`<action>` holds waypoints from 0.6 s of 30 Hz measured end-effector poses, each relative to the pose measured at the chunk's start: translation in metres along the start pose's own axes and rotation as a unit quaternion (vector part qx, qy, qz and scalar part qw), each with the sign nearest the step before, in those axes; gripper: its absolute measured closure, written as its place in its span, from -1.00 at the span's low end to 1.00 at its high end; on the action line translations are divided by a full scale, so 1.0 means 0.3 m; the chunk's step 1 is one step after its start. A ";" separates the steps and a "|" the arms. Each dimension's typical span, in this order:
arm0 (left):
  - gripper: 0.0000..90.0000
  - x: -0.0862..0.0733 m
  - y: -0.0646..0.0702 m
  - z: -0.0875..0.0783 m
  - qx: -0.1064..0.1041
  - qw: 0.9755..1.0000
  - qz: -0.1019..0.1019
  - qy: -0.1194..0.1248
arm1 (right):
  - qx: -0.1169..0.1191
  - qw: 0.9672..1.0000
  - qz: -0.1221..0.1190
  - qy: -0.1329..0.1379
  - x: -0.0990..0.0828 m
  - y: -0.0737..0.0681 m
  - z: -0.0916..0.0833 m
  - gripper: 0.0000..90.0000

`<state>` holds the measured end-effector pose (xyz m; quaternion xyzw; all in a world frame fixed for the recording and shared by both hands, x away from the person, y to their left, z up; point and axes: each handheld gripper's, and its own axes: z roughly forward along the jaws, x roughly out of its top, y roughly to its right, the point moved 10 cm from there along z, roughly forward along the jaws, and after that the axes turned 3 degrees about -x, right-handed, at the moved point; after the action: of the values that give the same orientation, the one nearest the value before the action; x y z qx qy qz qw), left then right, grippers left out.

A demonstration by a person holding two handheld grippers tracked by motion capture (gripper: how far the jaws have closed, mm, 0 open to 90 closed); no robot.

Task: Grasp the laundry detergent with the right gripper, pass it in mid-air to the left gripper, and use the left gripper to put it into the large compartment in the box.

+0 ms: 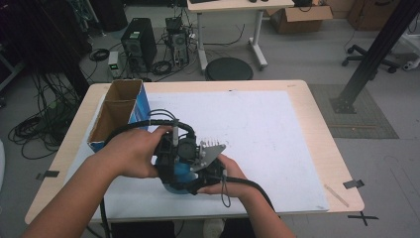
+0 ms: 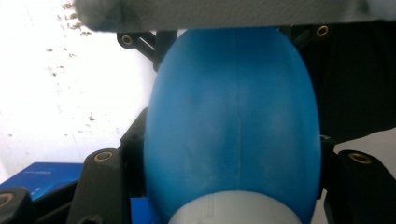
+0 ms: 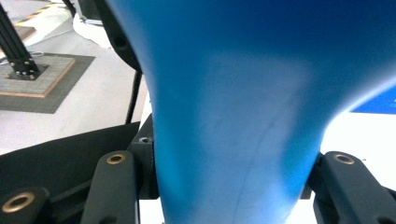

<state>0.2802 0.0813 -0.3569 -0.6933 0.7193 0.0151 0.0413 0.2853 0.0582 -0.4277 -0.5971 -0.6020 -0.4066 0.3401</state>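
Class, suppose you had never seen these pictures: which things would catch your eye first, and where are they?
First, the smooth blue bulb, clamped from both sides by the left gripper and the right gripper near the front edge of the table. Next, the open cardboard box with blue sides at the table's far left. Beyond the table, a tangle of cables lies on the floor.

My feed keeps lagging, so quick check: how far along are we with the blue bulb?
Done: both grips look made. The left hand-held gripper is shut on the blue bulb, and the right hand-held gripper is shut on its narrower part. In hand: the bulb held between both over the white mat. Left: whatever follows; the cardboard box stands apart.
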 end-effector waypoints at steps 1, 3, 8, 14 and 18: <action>-0.12 0.000 0.000 0.000 0.000 1.000 0.000 0.000 | 0.000 1.000 0.000 0.000 0.000 0.000 0.000 0.00; -0.12 0.001 0.001 -0.001 -0.001 1.000 -0.001 0.002 | 0.003 1.000 0.000 0.001 0.002 -0.003 -0.001 0.00; -0.12 0.001 -0.002 -0.014 0.000 1.000 -0.004 0.006 | 0.004 1.000 0.020 0.009 0.005 -0.005 -0.010 -0.04; -0.13 0.001 -0.003 -0.026 -0.005 1.000 -0.010 0.002 | 0.002 0.999 0.046 0.016 0.002 0.008 -0.024 -0.55; -0.13 -0.003 -0.005 -0.039 -0.009 1.000 -0.015 0.005 | -0.007 0.998 0.065 0.023 -0.006 0.024 -0.044 -0.67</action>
<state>0.2813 0.0813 -0.3450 -0.7047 0.7086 0.0179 0.0316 0.2915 0.0452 -0.4229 -0.6276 -0.5510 -0.4017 0.3758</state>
